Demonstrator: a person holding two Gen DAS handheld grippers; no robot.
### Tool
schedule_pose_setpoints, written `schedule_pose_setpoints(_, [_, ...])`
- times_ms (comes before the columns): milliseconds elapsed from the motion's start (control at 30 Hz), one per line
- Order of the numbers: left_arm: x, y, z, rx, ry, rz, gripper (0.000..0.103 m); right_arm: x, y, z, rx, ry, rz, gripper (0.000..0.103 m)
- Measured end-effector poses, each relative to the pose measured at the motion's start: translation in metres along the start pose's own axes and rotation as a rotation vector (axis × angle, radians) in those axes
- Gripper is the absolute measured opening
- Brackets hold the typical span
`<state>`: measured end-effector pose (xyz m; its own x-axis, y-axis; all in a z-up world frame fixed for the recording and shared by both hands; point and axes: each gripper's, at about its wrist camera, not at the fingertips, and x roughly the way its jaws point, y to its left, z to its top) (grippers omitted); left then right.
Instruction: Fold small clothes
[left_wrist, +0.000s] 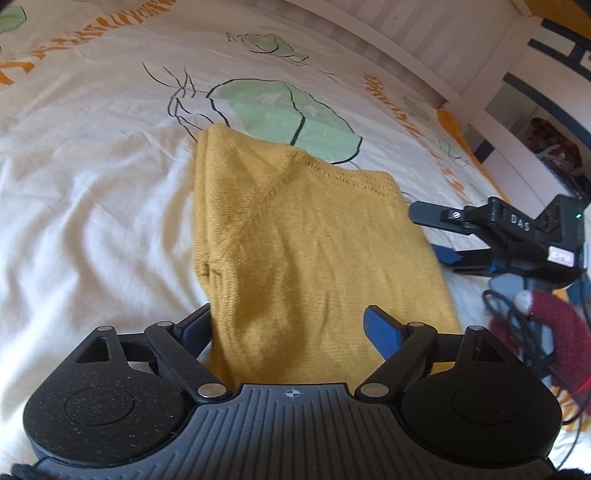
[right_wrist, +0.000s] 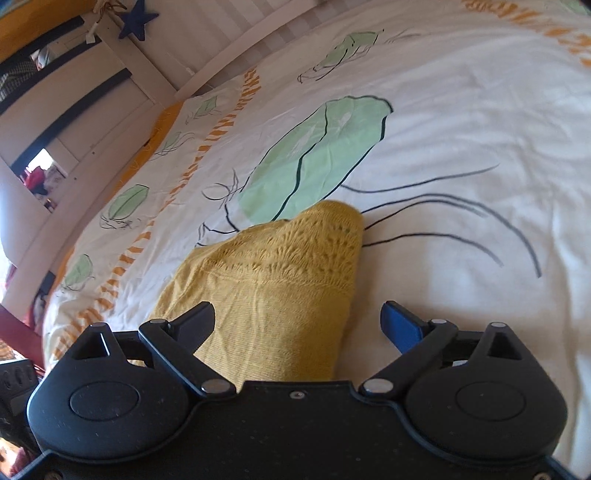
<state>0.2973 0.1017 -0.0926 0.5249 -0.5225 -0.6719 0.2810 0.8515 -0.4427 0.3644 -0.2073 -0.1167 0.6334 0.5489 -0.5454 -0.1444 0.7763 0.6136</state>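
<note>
A mustard-yellow knitted garment (left_wrist: 295, 236) lies folded into a long strip on the white printed bed cover (left_wrist: 92, 206). My left gripper (left_wrist: 291, 326) is open at the strip's near end. Its left finger sits at the cloth's left edge and its right finger rests over the cloth. The right wrist view shows the garment's lacy knitted end (right_wrist: 288, 266) running forward from between the wide-apart fingers of my right gripper (right_wrist: 299, 323); the right finger stands off the cloth on bare cover. The left wrist view shows my right gripper (left_wrist: 432, 236) open beside the garment's right edge.
The bed cover carries green leaf prints (right_wrist: 317, 155) and orange stripes. A white slatted bed frame (left_wrist: 424, 48) runs along the far edge. A dark red knitted sleeve (left_wrist: 550, 325) and black cables (left_wrist: 517, 325) are at the right. A blue star (right_wrist: 136, 20) hangs at the back.
</note>
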Motion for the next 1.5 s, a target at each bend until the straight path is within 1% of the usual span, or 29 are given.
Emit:
schedule_pose_setpoints(67, [0.005,0.002,0.002,-0.034,0.001,-0.036,0.084,0.007,-0.001,0.001,0.018,0.008,0.038,0.099])
schedule_pose_setpoints(133, [0.009,0.005,0.004,-0.066,0.000,-0.072,0.084,0.014,0.001,0.002,0.016,0.020,0.063,0.103])
schedule_pose_setpoints(300, [0.018,0.012,0.009,-0.135,-0.004,-0.141,0.084,0.030,0.007,0.006,-0.016,0.042,0.087,0.103])
schedule_pose_setpoints(467, [0.022,0.015,0.010,-0.164,-0.003,-0.185,0.084,0.038,0.002,0.011,0.025,0.031,0.129,0.103])
schedule_pose_setpoints(500, [0.021,0.015,0.010,-0.165,0.001,-0.193,0.079,0.037,0.001,0.012,0.036,0.031,0.137,0.103])
schedule_pose_setpoints(533, [0.021,0.016,0.009,-0.171,0.008,-0.196,0.061,0.036,0.000,0.012,0.039,0.035,0.145,0.102])
schedule_pose_setpoints(567, [0.020,0.017,0.008,-0.184,0.017,-0.184,0.048,0.035,0.000,0.012,0.032,0.041,0.145,0.097])
schedule_pose_setpoints(600, [0.021,0.020,0.007,-0.205,0.030,-0.171,0.025,0.034,0.000,0.012,0.027,0.051,0.122,0.064])
schedule_pose_setpoints(633, [0.021,0.025,0.005,-0.240,0.046,-0.193,0.021,0.034,-0.002,0.012,0.038,0.072,0.080,0.045])
schedule_pose_setpoints(667, [0.021,0.029,0.005,-0.280,0.059,-0.230,0.019,0.033,-0.005,0.011,0.067,0.085,0.077,0.045])
schedule_pose_setpoints(733, [0.015,0.030,0.003,-0.335,0.062,-0.264,0.019,0.025,-0.004,0.011,0.096,0.076,0.078,0.044])
schedule_pose_setpoints(900, [-0.006,0.004,-0.009,-0.299,0.087,-0.292,0.018,-0.006,0.011,0.000,0.105,0.091,0.077,0.044])
schedule_pose_setpoints(1000, [-0.015,-0.013,-0.028,-0.298,0.125,-0.321,0.018,-0.031,0.015,-0.015,0.101,0.122,0.060,0.044])
schedule_pose_setpoints(1100, [-0.023,-0.031,-0.052,-0.289,0.160,-0.341,0.019,-0.057,0.014,-0.037,0.135,0.163,0.045,0.044])
schedule_pose_setpoints(1200, [-0.031,-0.047,-0.074,-0.267,0.171,-0.345,0.019,-0.081,0.011,-0.057,0.164,0.184,0.051,0.045])
schedule_pose_setpoints(1267, [-0.034,-0.050,-0.089,-0.259,0.172,-0.306,0.020,-0.094,0.009,-0.067,0.163,0.169,0.048,0.048])
schedule_pose_setpoints(1300, [-0.034,-0.051,-0.095,-0.251,0.176,-0.264,0.021,-0.098,0.006,-0.070,0.152,0.153,0.028,0.049])
schedule_pose_setpoints(1333, [-0.033,-0.050,-0.101,-0.234,0.179,-0.212,0.022,-0.100,0.004,-0.073,0.129,0.131,-0.006,0.052])
schedule_pose_setpoints(1367, [-0.033,-0.049,-0.107,-0.214,0.173,-0.178,0.023,-0.102,0.001,-0.076,0.101,0.106,-0.055,0.054])
schedule_pose_setpoints(1400, [-0.035,-0.048,-0.109,-0.204,0.153,-0.175,0.024,-0.104,-0.001,-0.079,0.084,0.085,-0.083,0.055])
schedule_pose_setpoints(1500, [-0.049,-0.045,-0.114,-0.207,0.114,-0.148,0.025,-0.113,-0.006,-0.086,0.108,0.025,-0.081,0.060])
